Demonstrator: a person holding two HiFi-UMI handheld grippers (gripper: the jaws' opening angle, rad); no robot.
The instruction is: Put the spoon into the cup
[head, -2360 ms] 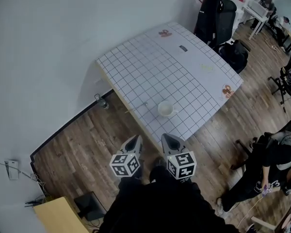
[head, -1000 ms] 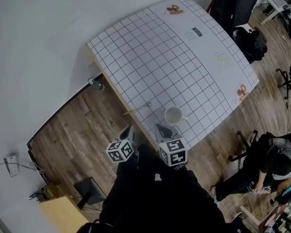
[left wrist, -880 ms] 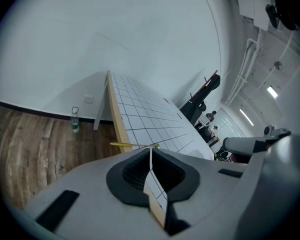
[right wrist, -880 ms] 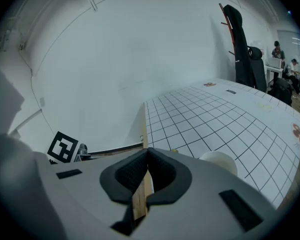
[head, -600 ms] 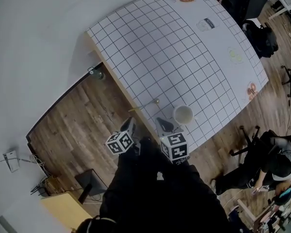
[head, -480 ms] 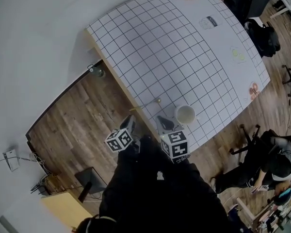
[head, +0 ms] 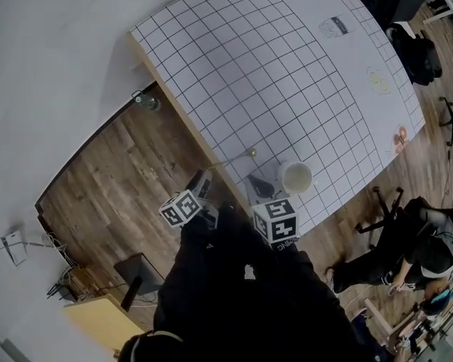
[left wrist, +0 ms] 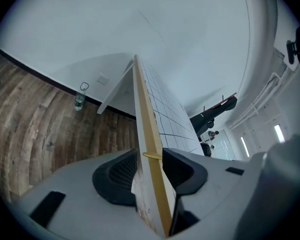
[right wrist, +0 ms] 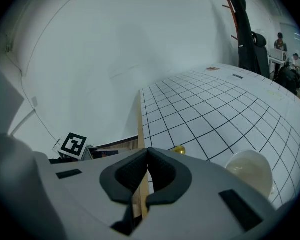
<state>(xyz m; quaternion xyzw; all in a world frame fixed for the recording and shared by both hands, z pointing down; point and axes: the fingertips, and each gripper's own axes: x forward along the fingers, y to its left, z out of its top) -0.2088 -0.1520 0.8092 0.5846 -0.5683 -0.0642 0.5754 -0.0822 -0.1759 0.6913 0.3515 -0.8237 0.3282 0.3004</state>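
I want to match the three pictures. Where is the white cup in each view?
Head view: the cup is right of centre, near the table's near edge.
Left gripper view: not in it.
Right gripper view: lower right, partly cut off.
Shared landmark: the gridded table with its wooden edge, in all three views.

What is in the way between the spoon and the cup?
Nothing that shows. The spoon lies at the table's edge and the cup stands close beside it, with only bare table between them.
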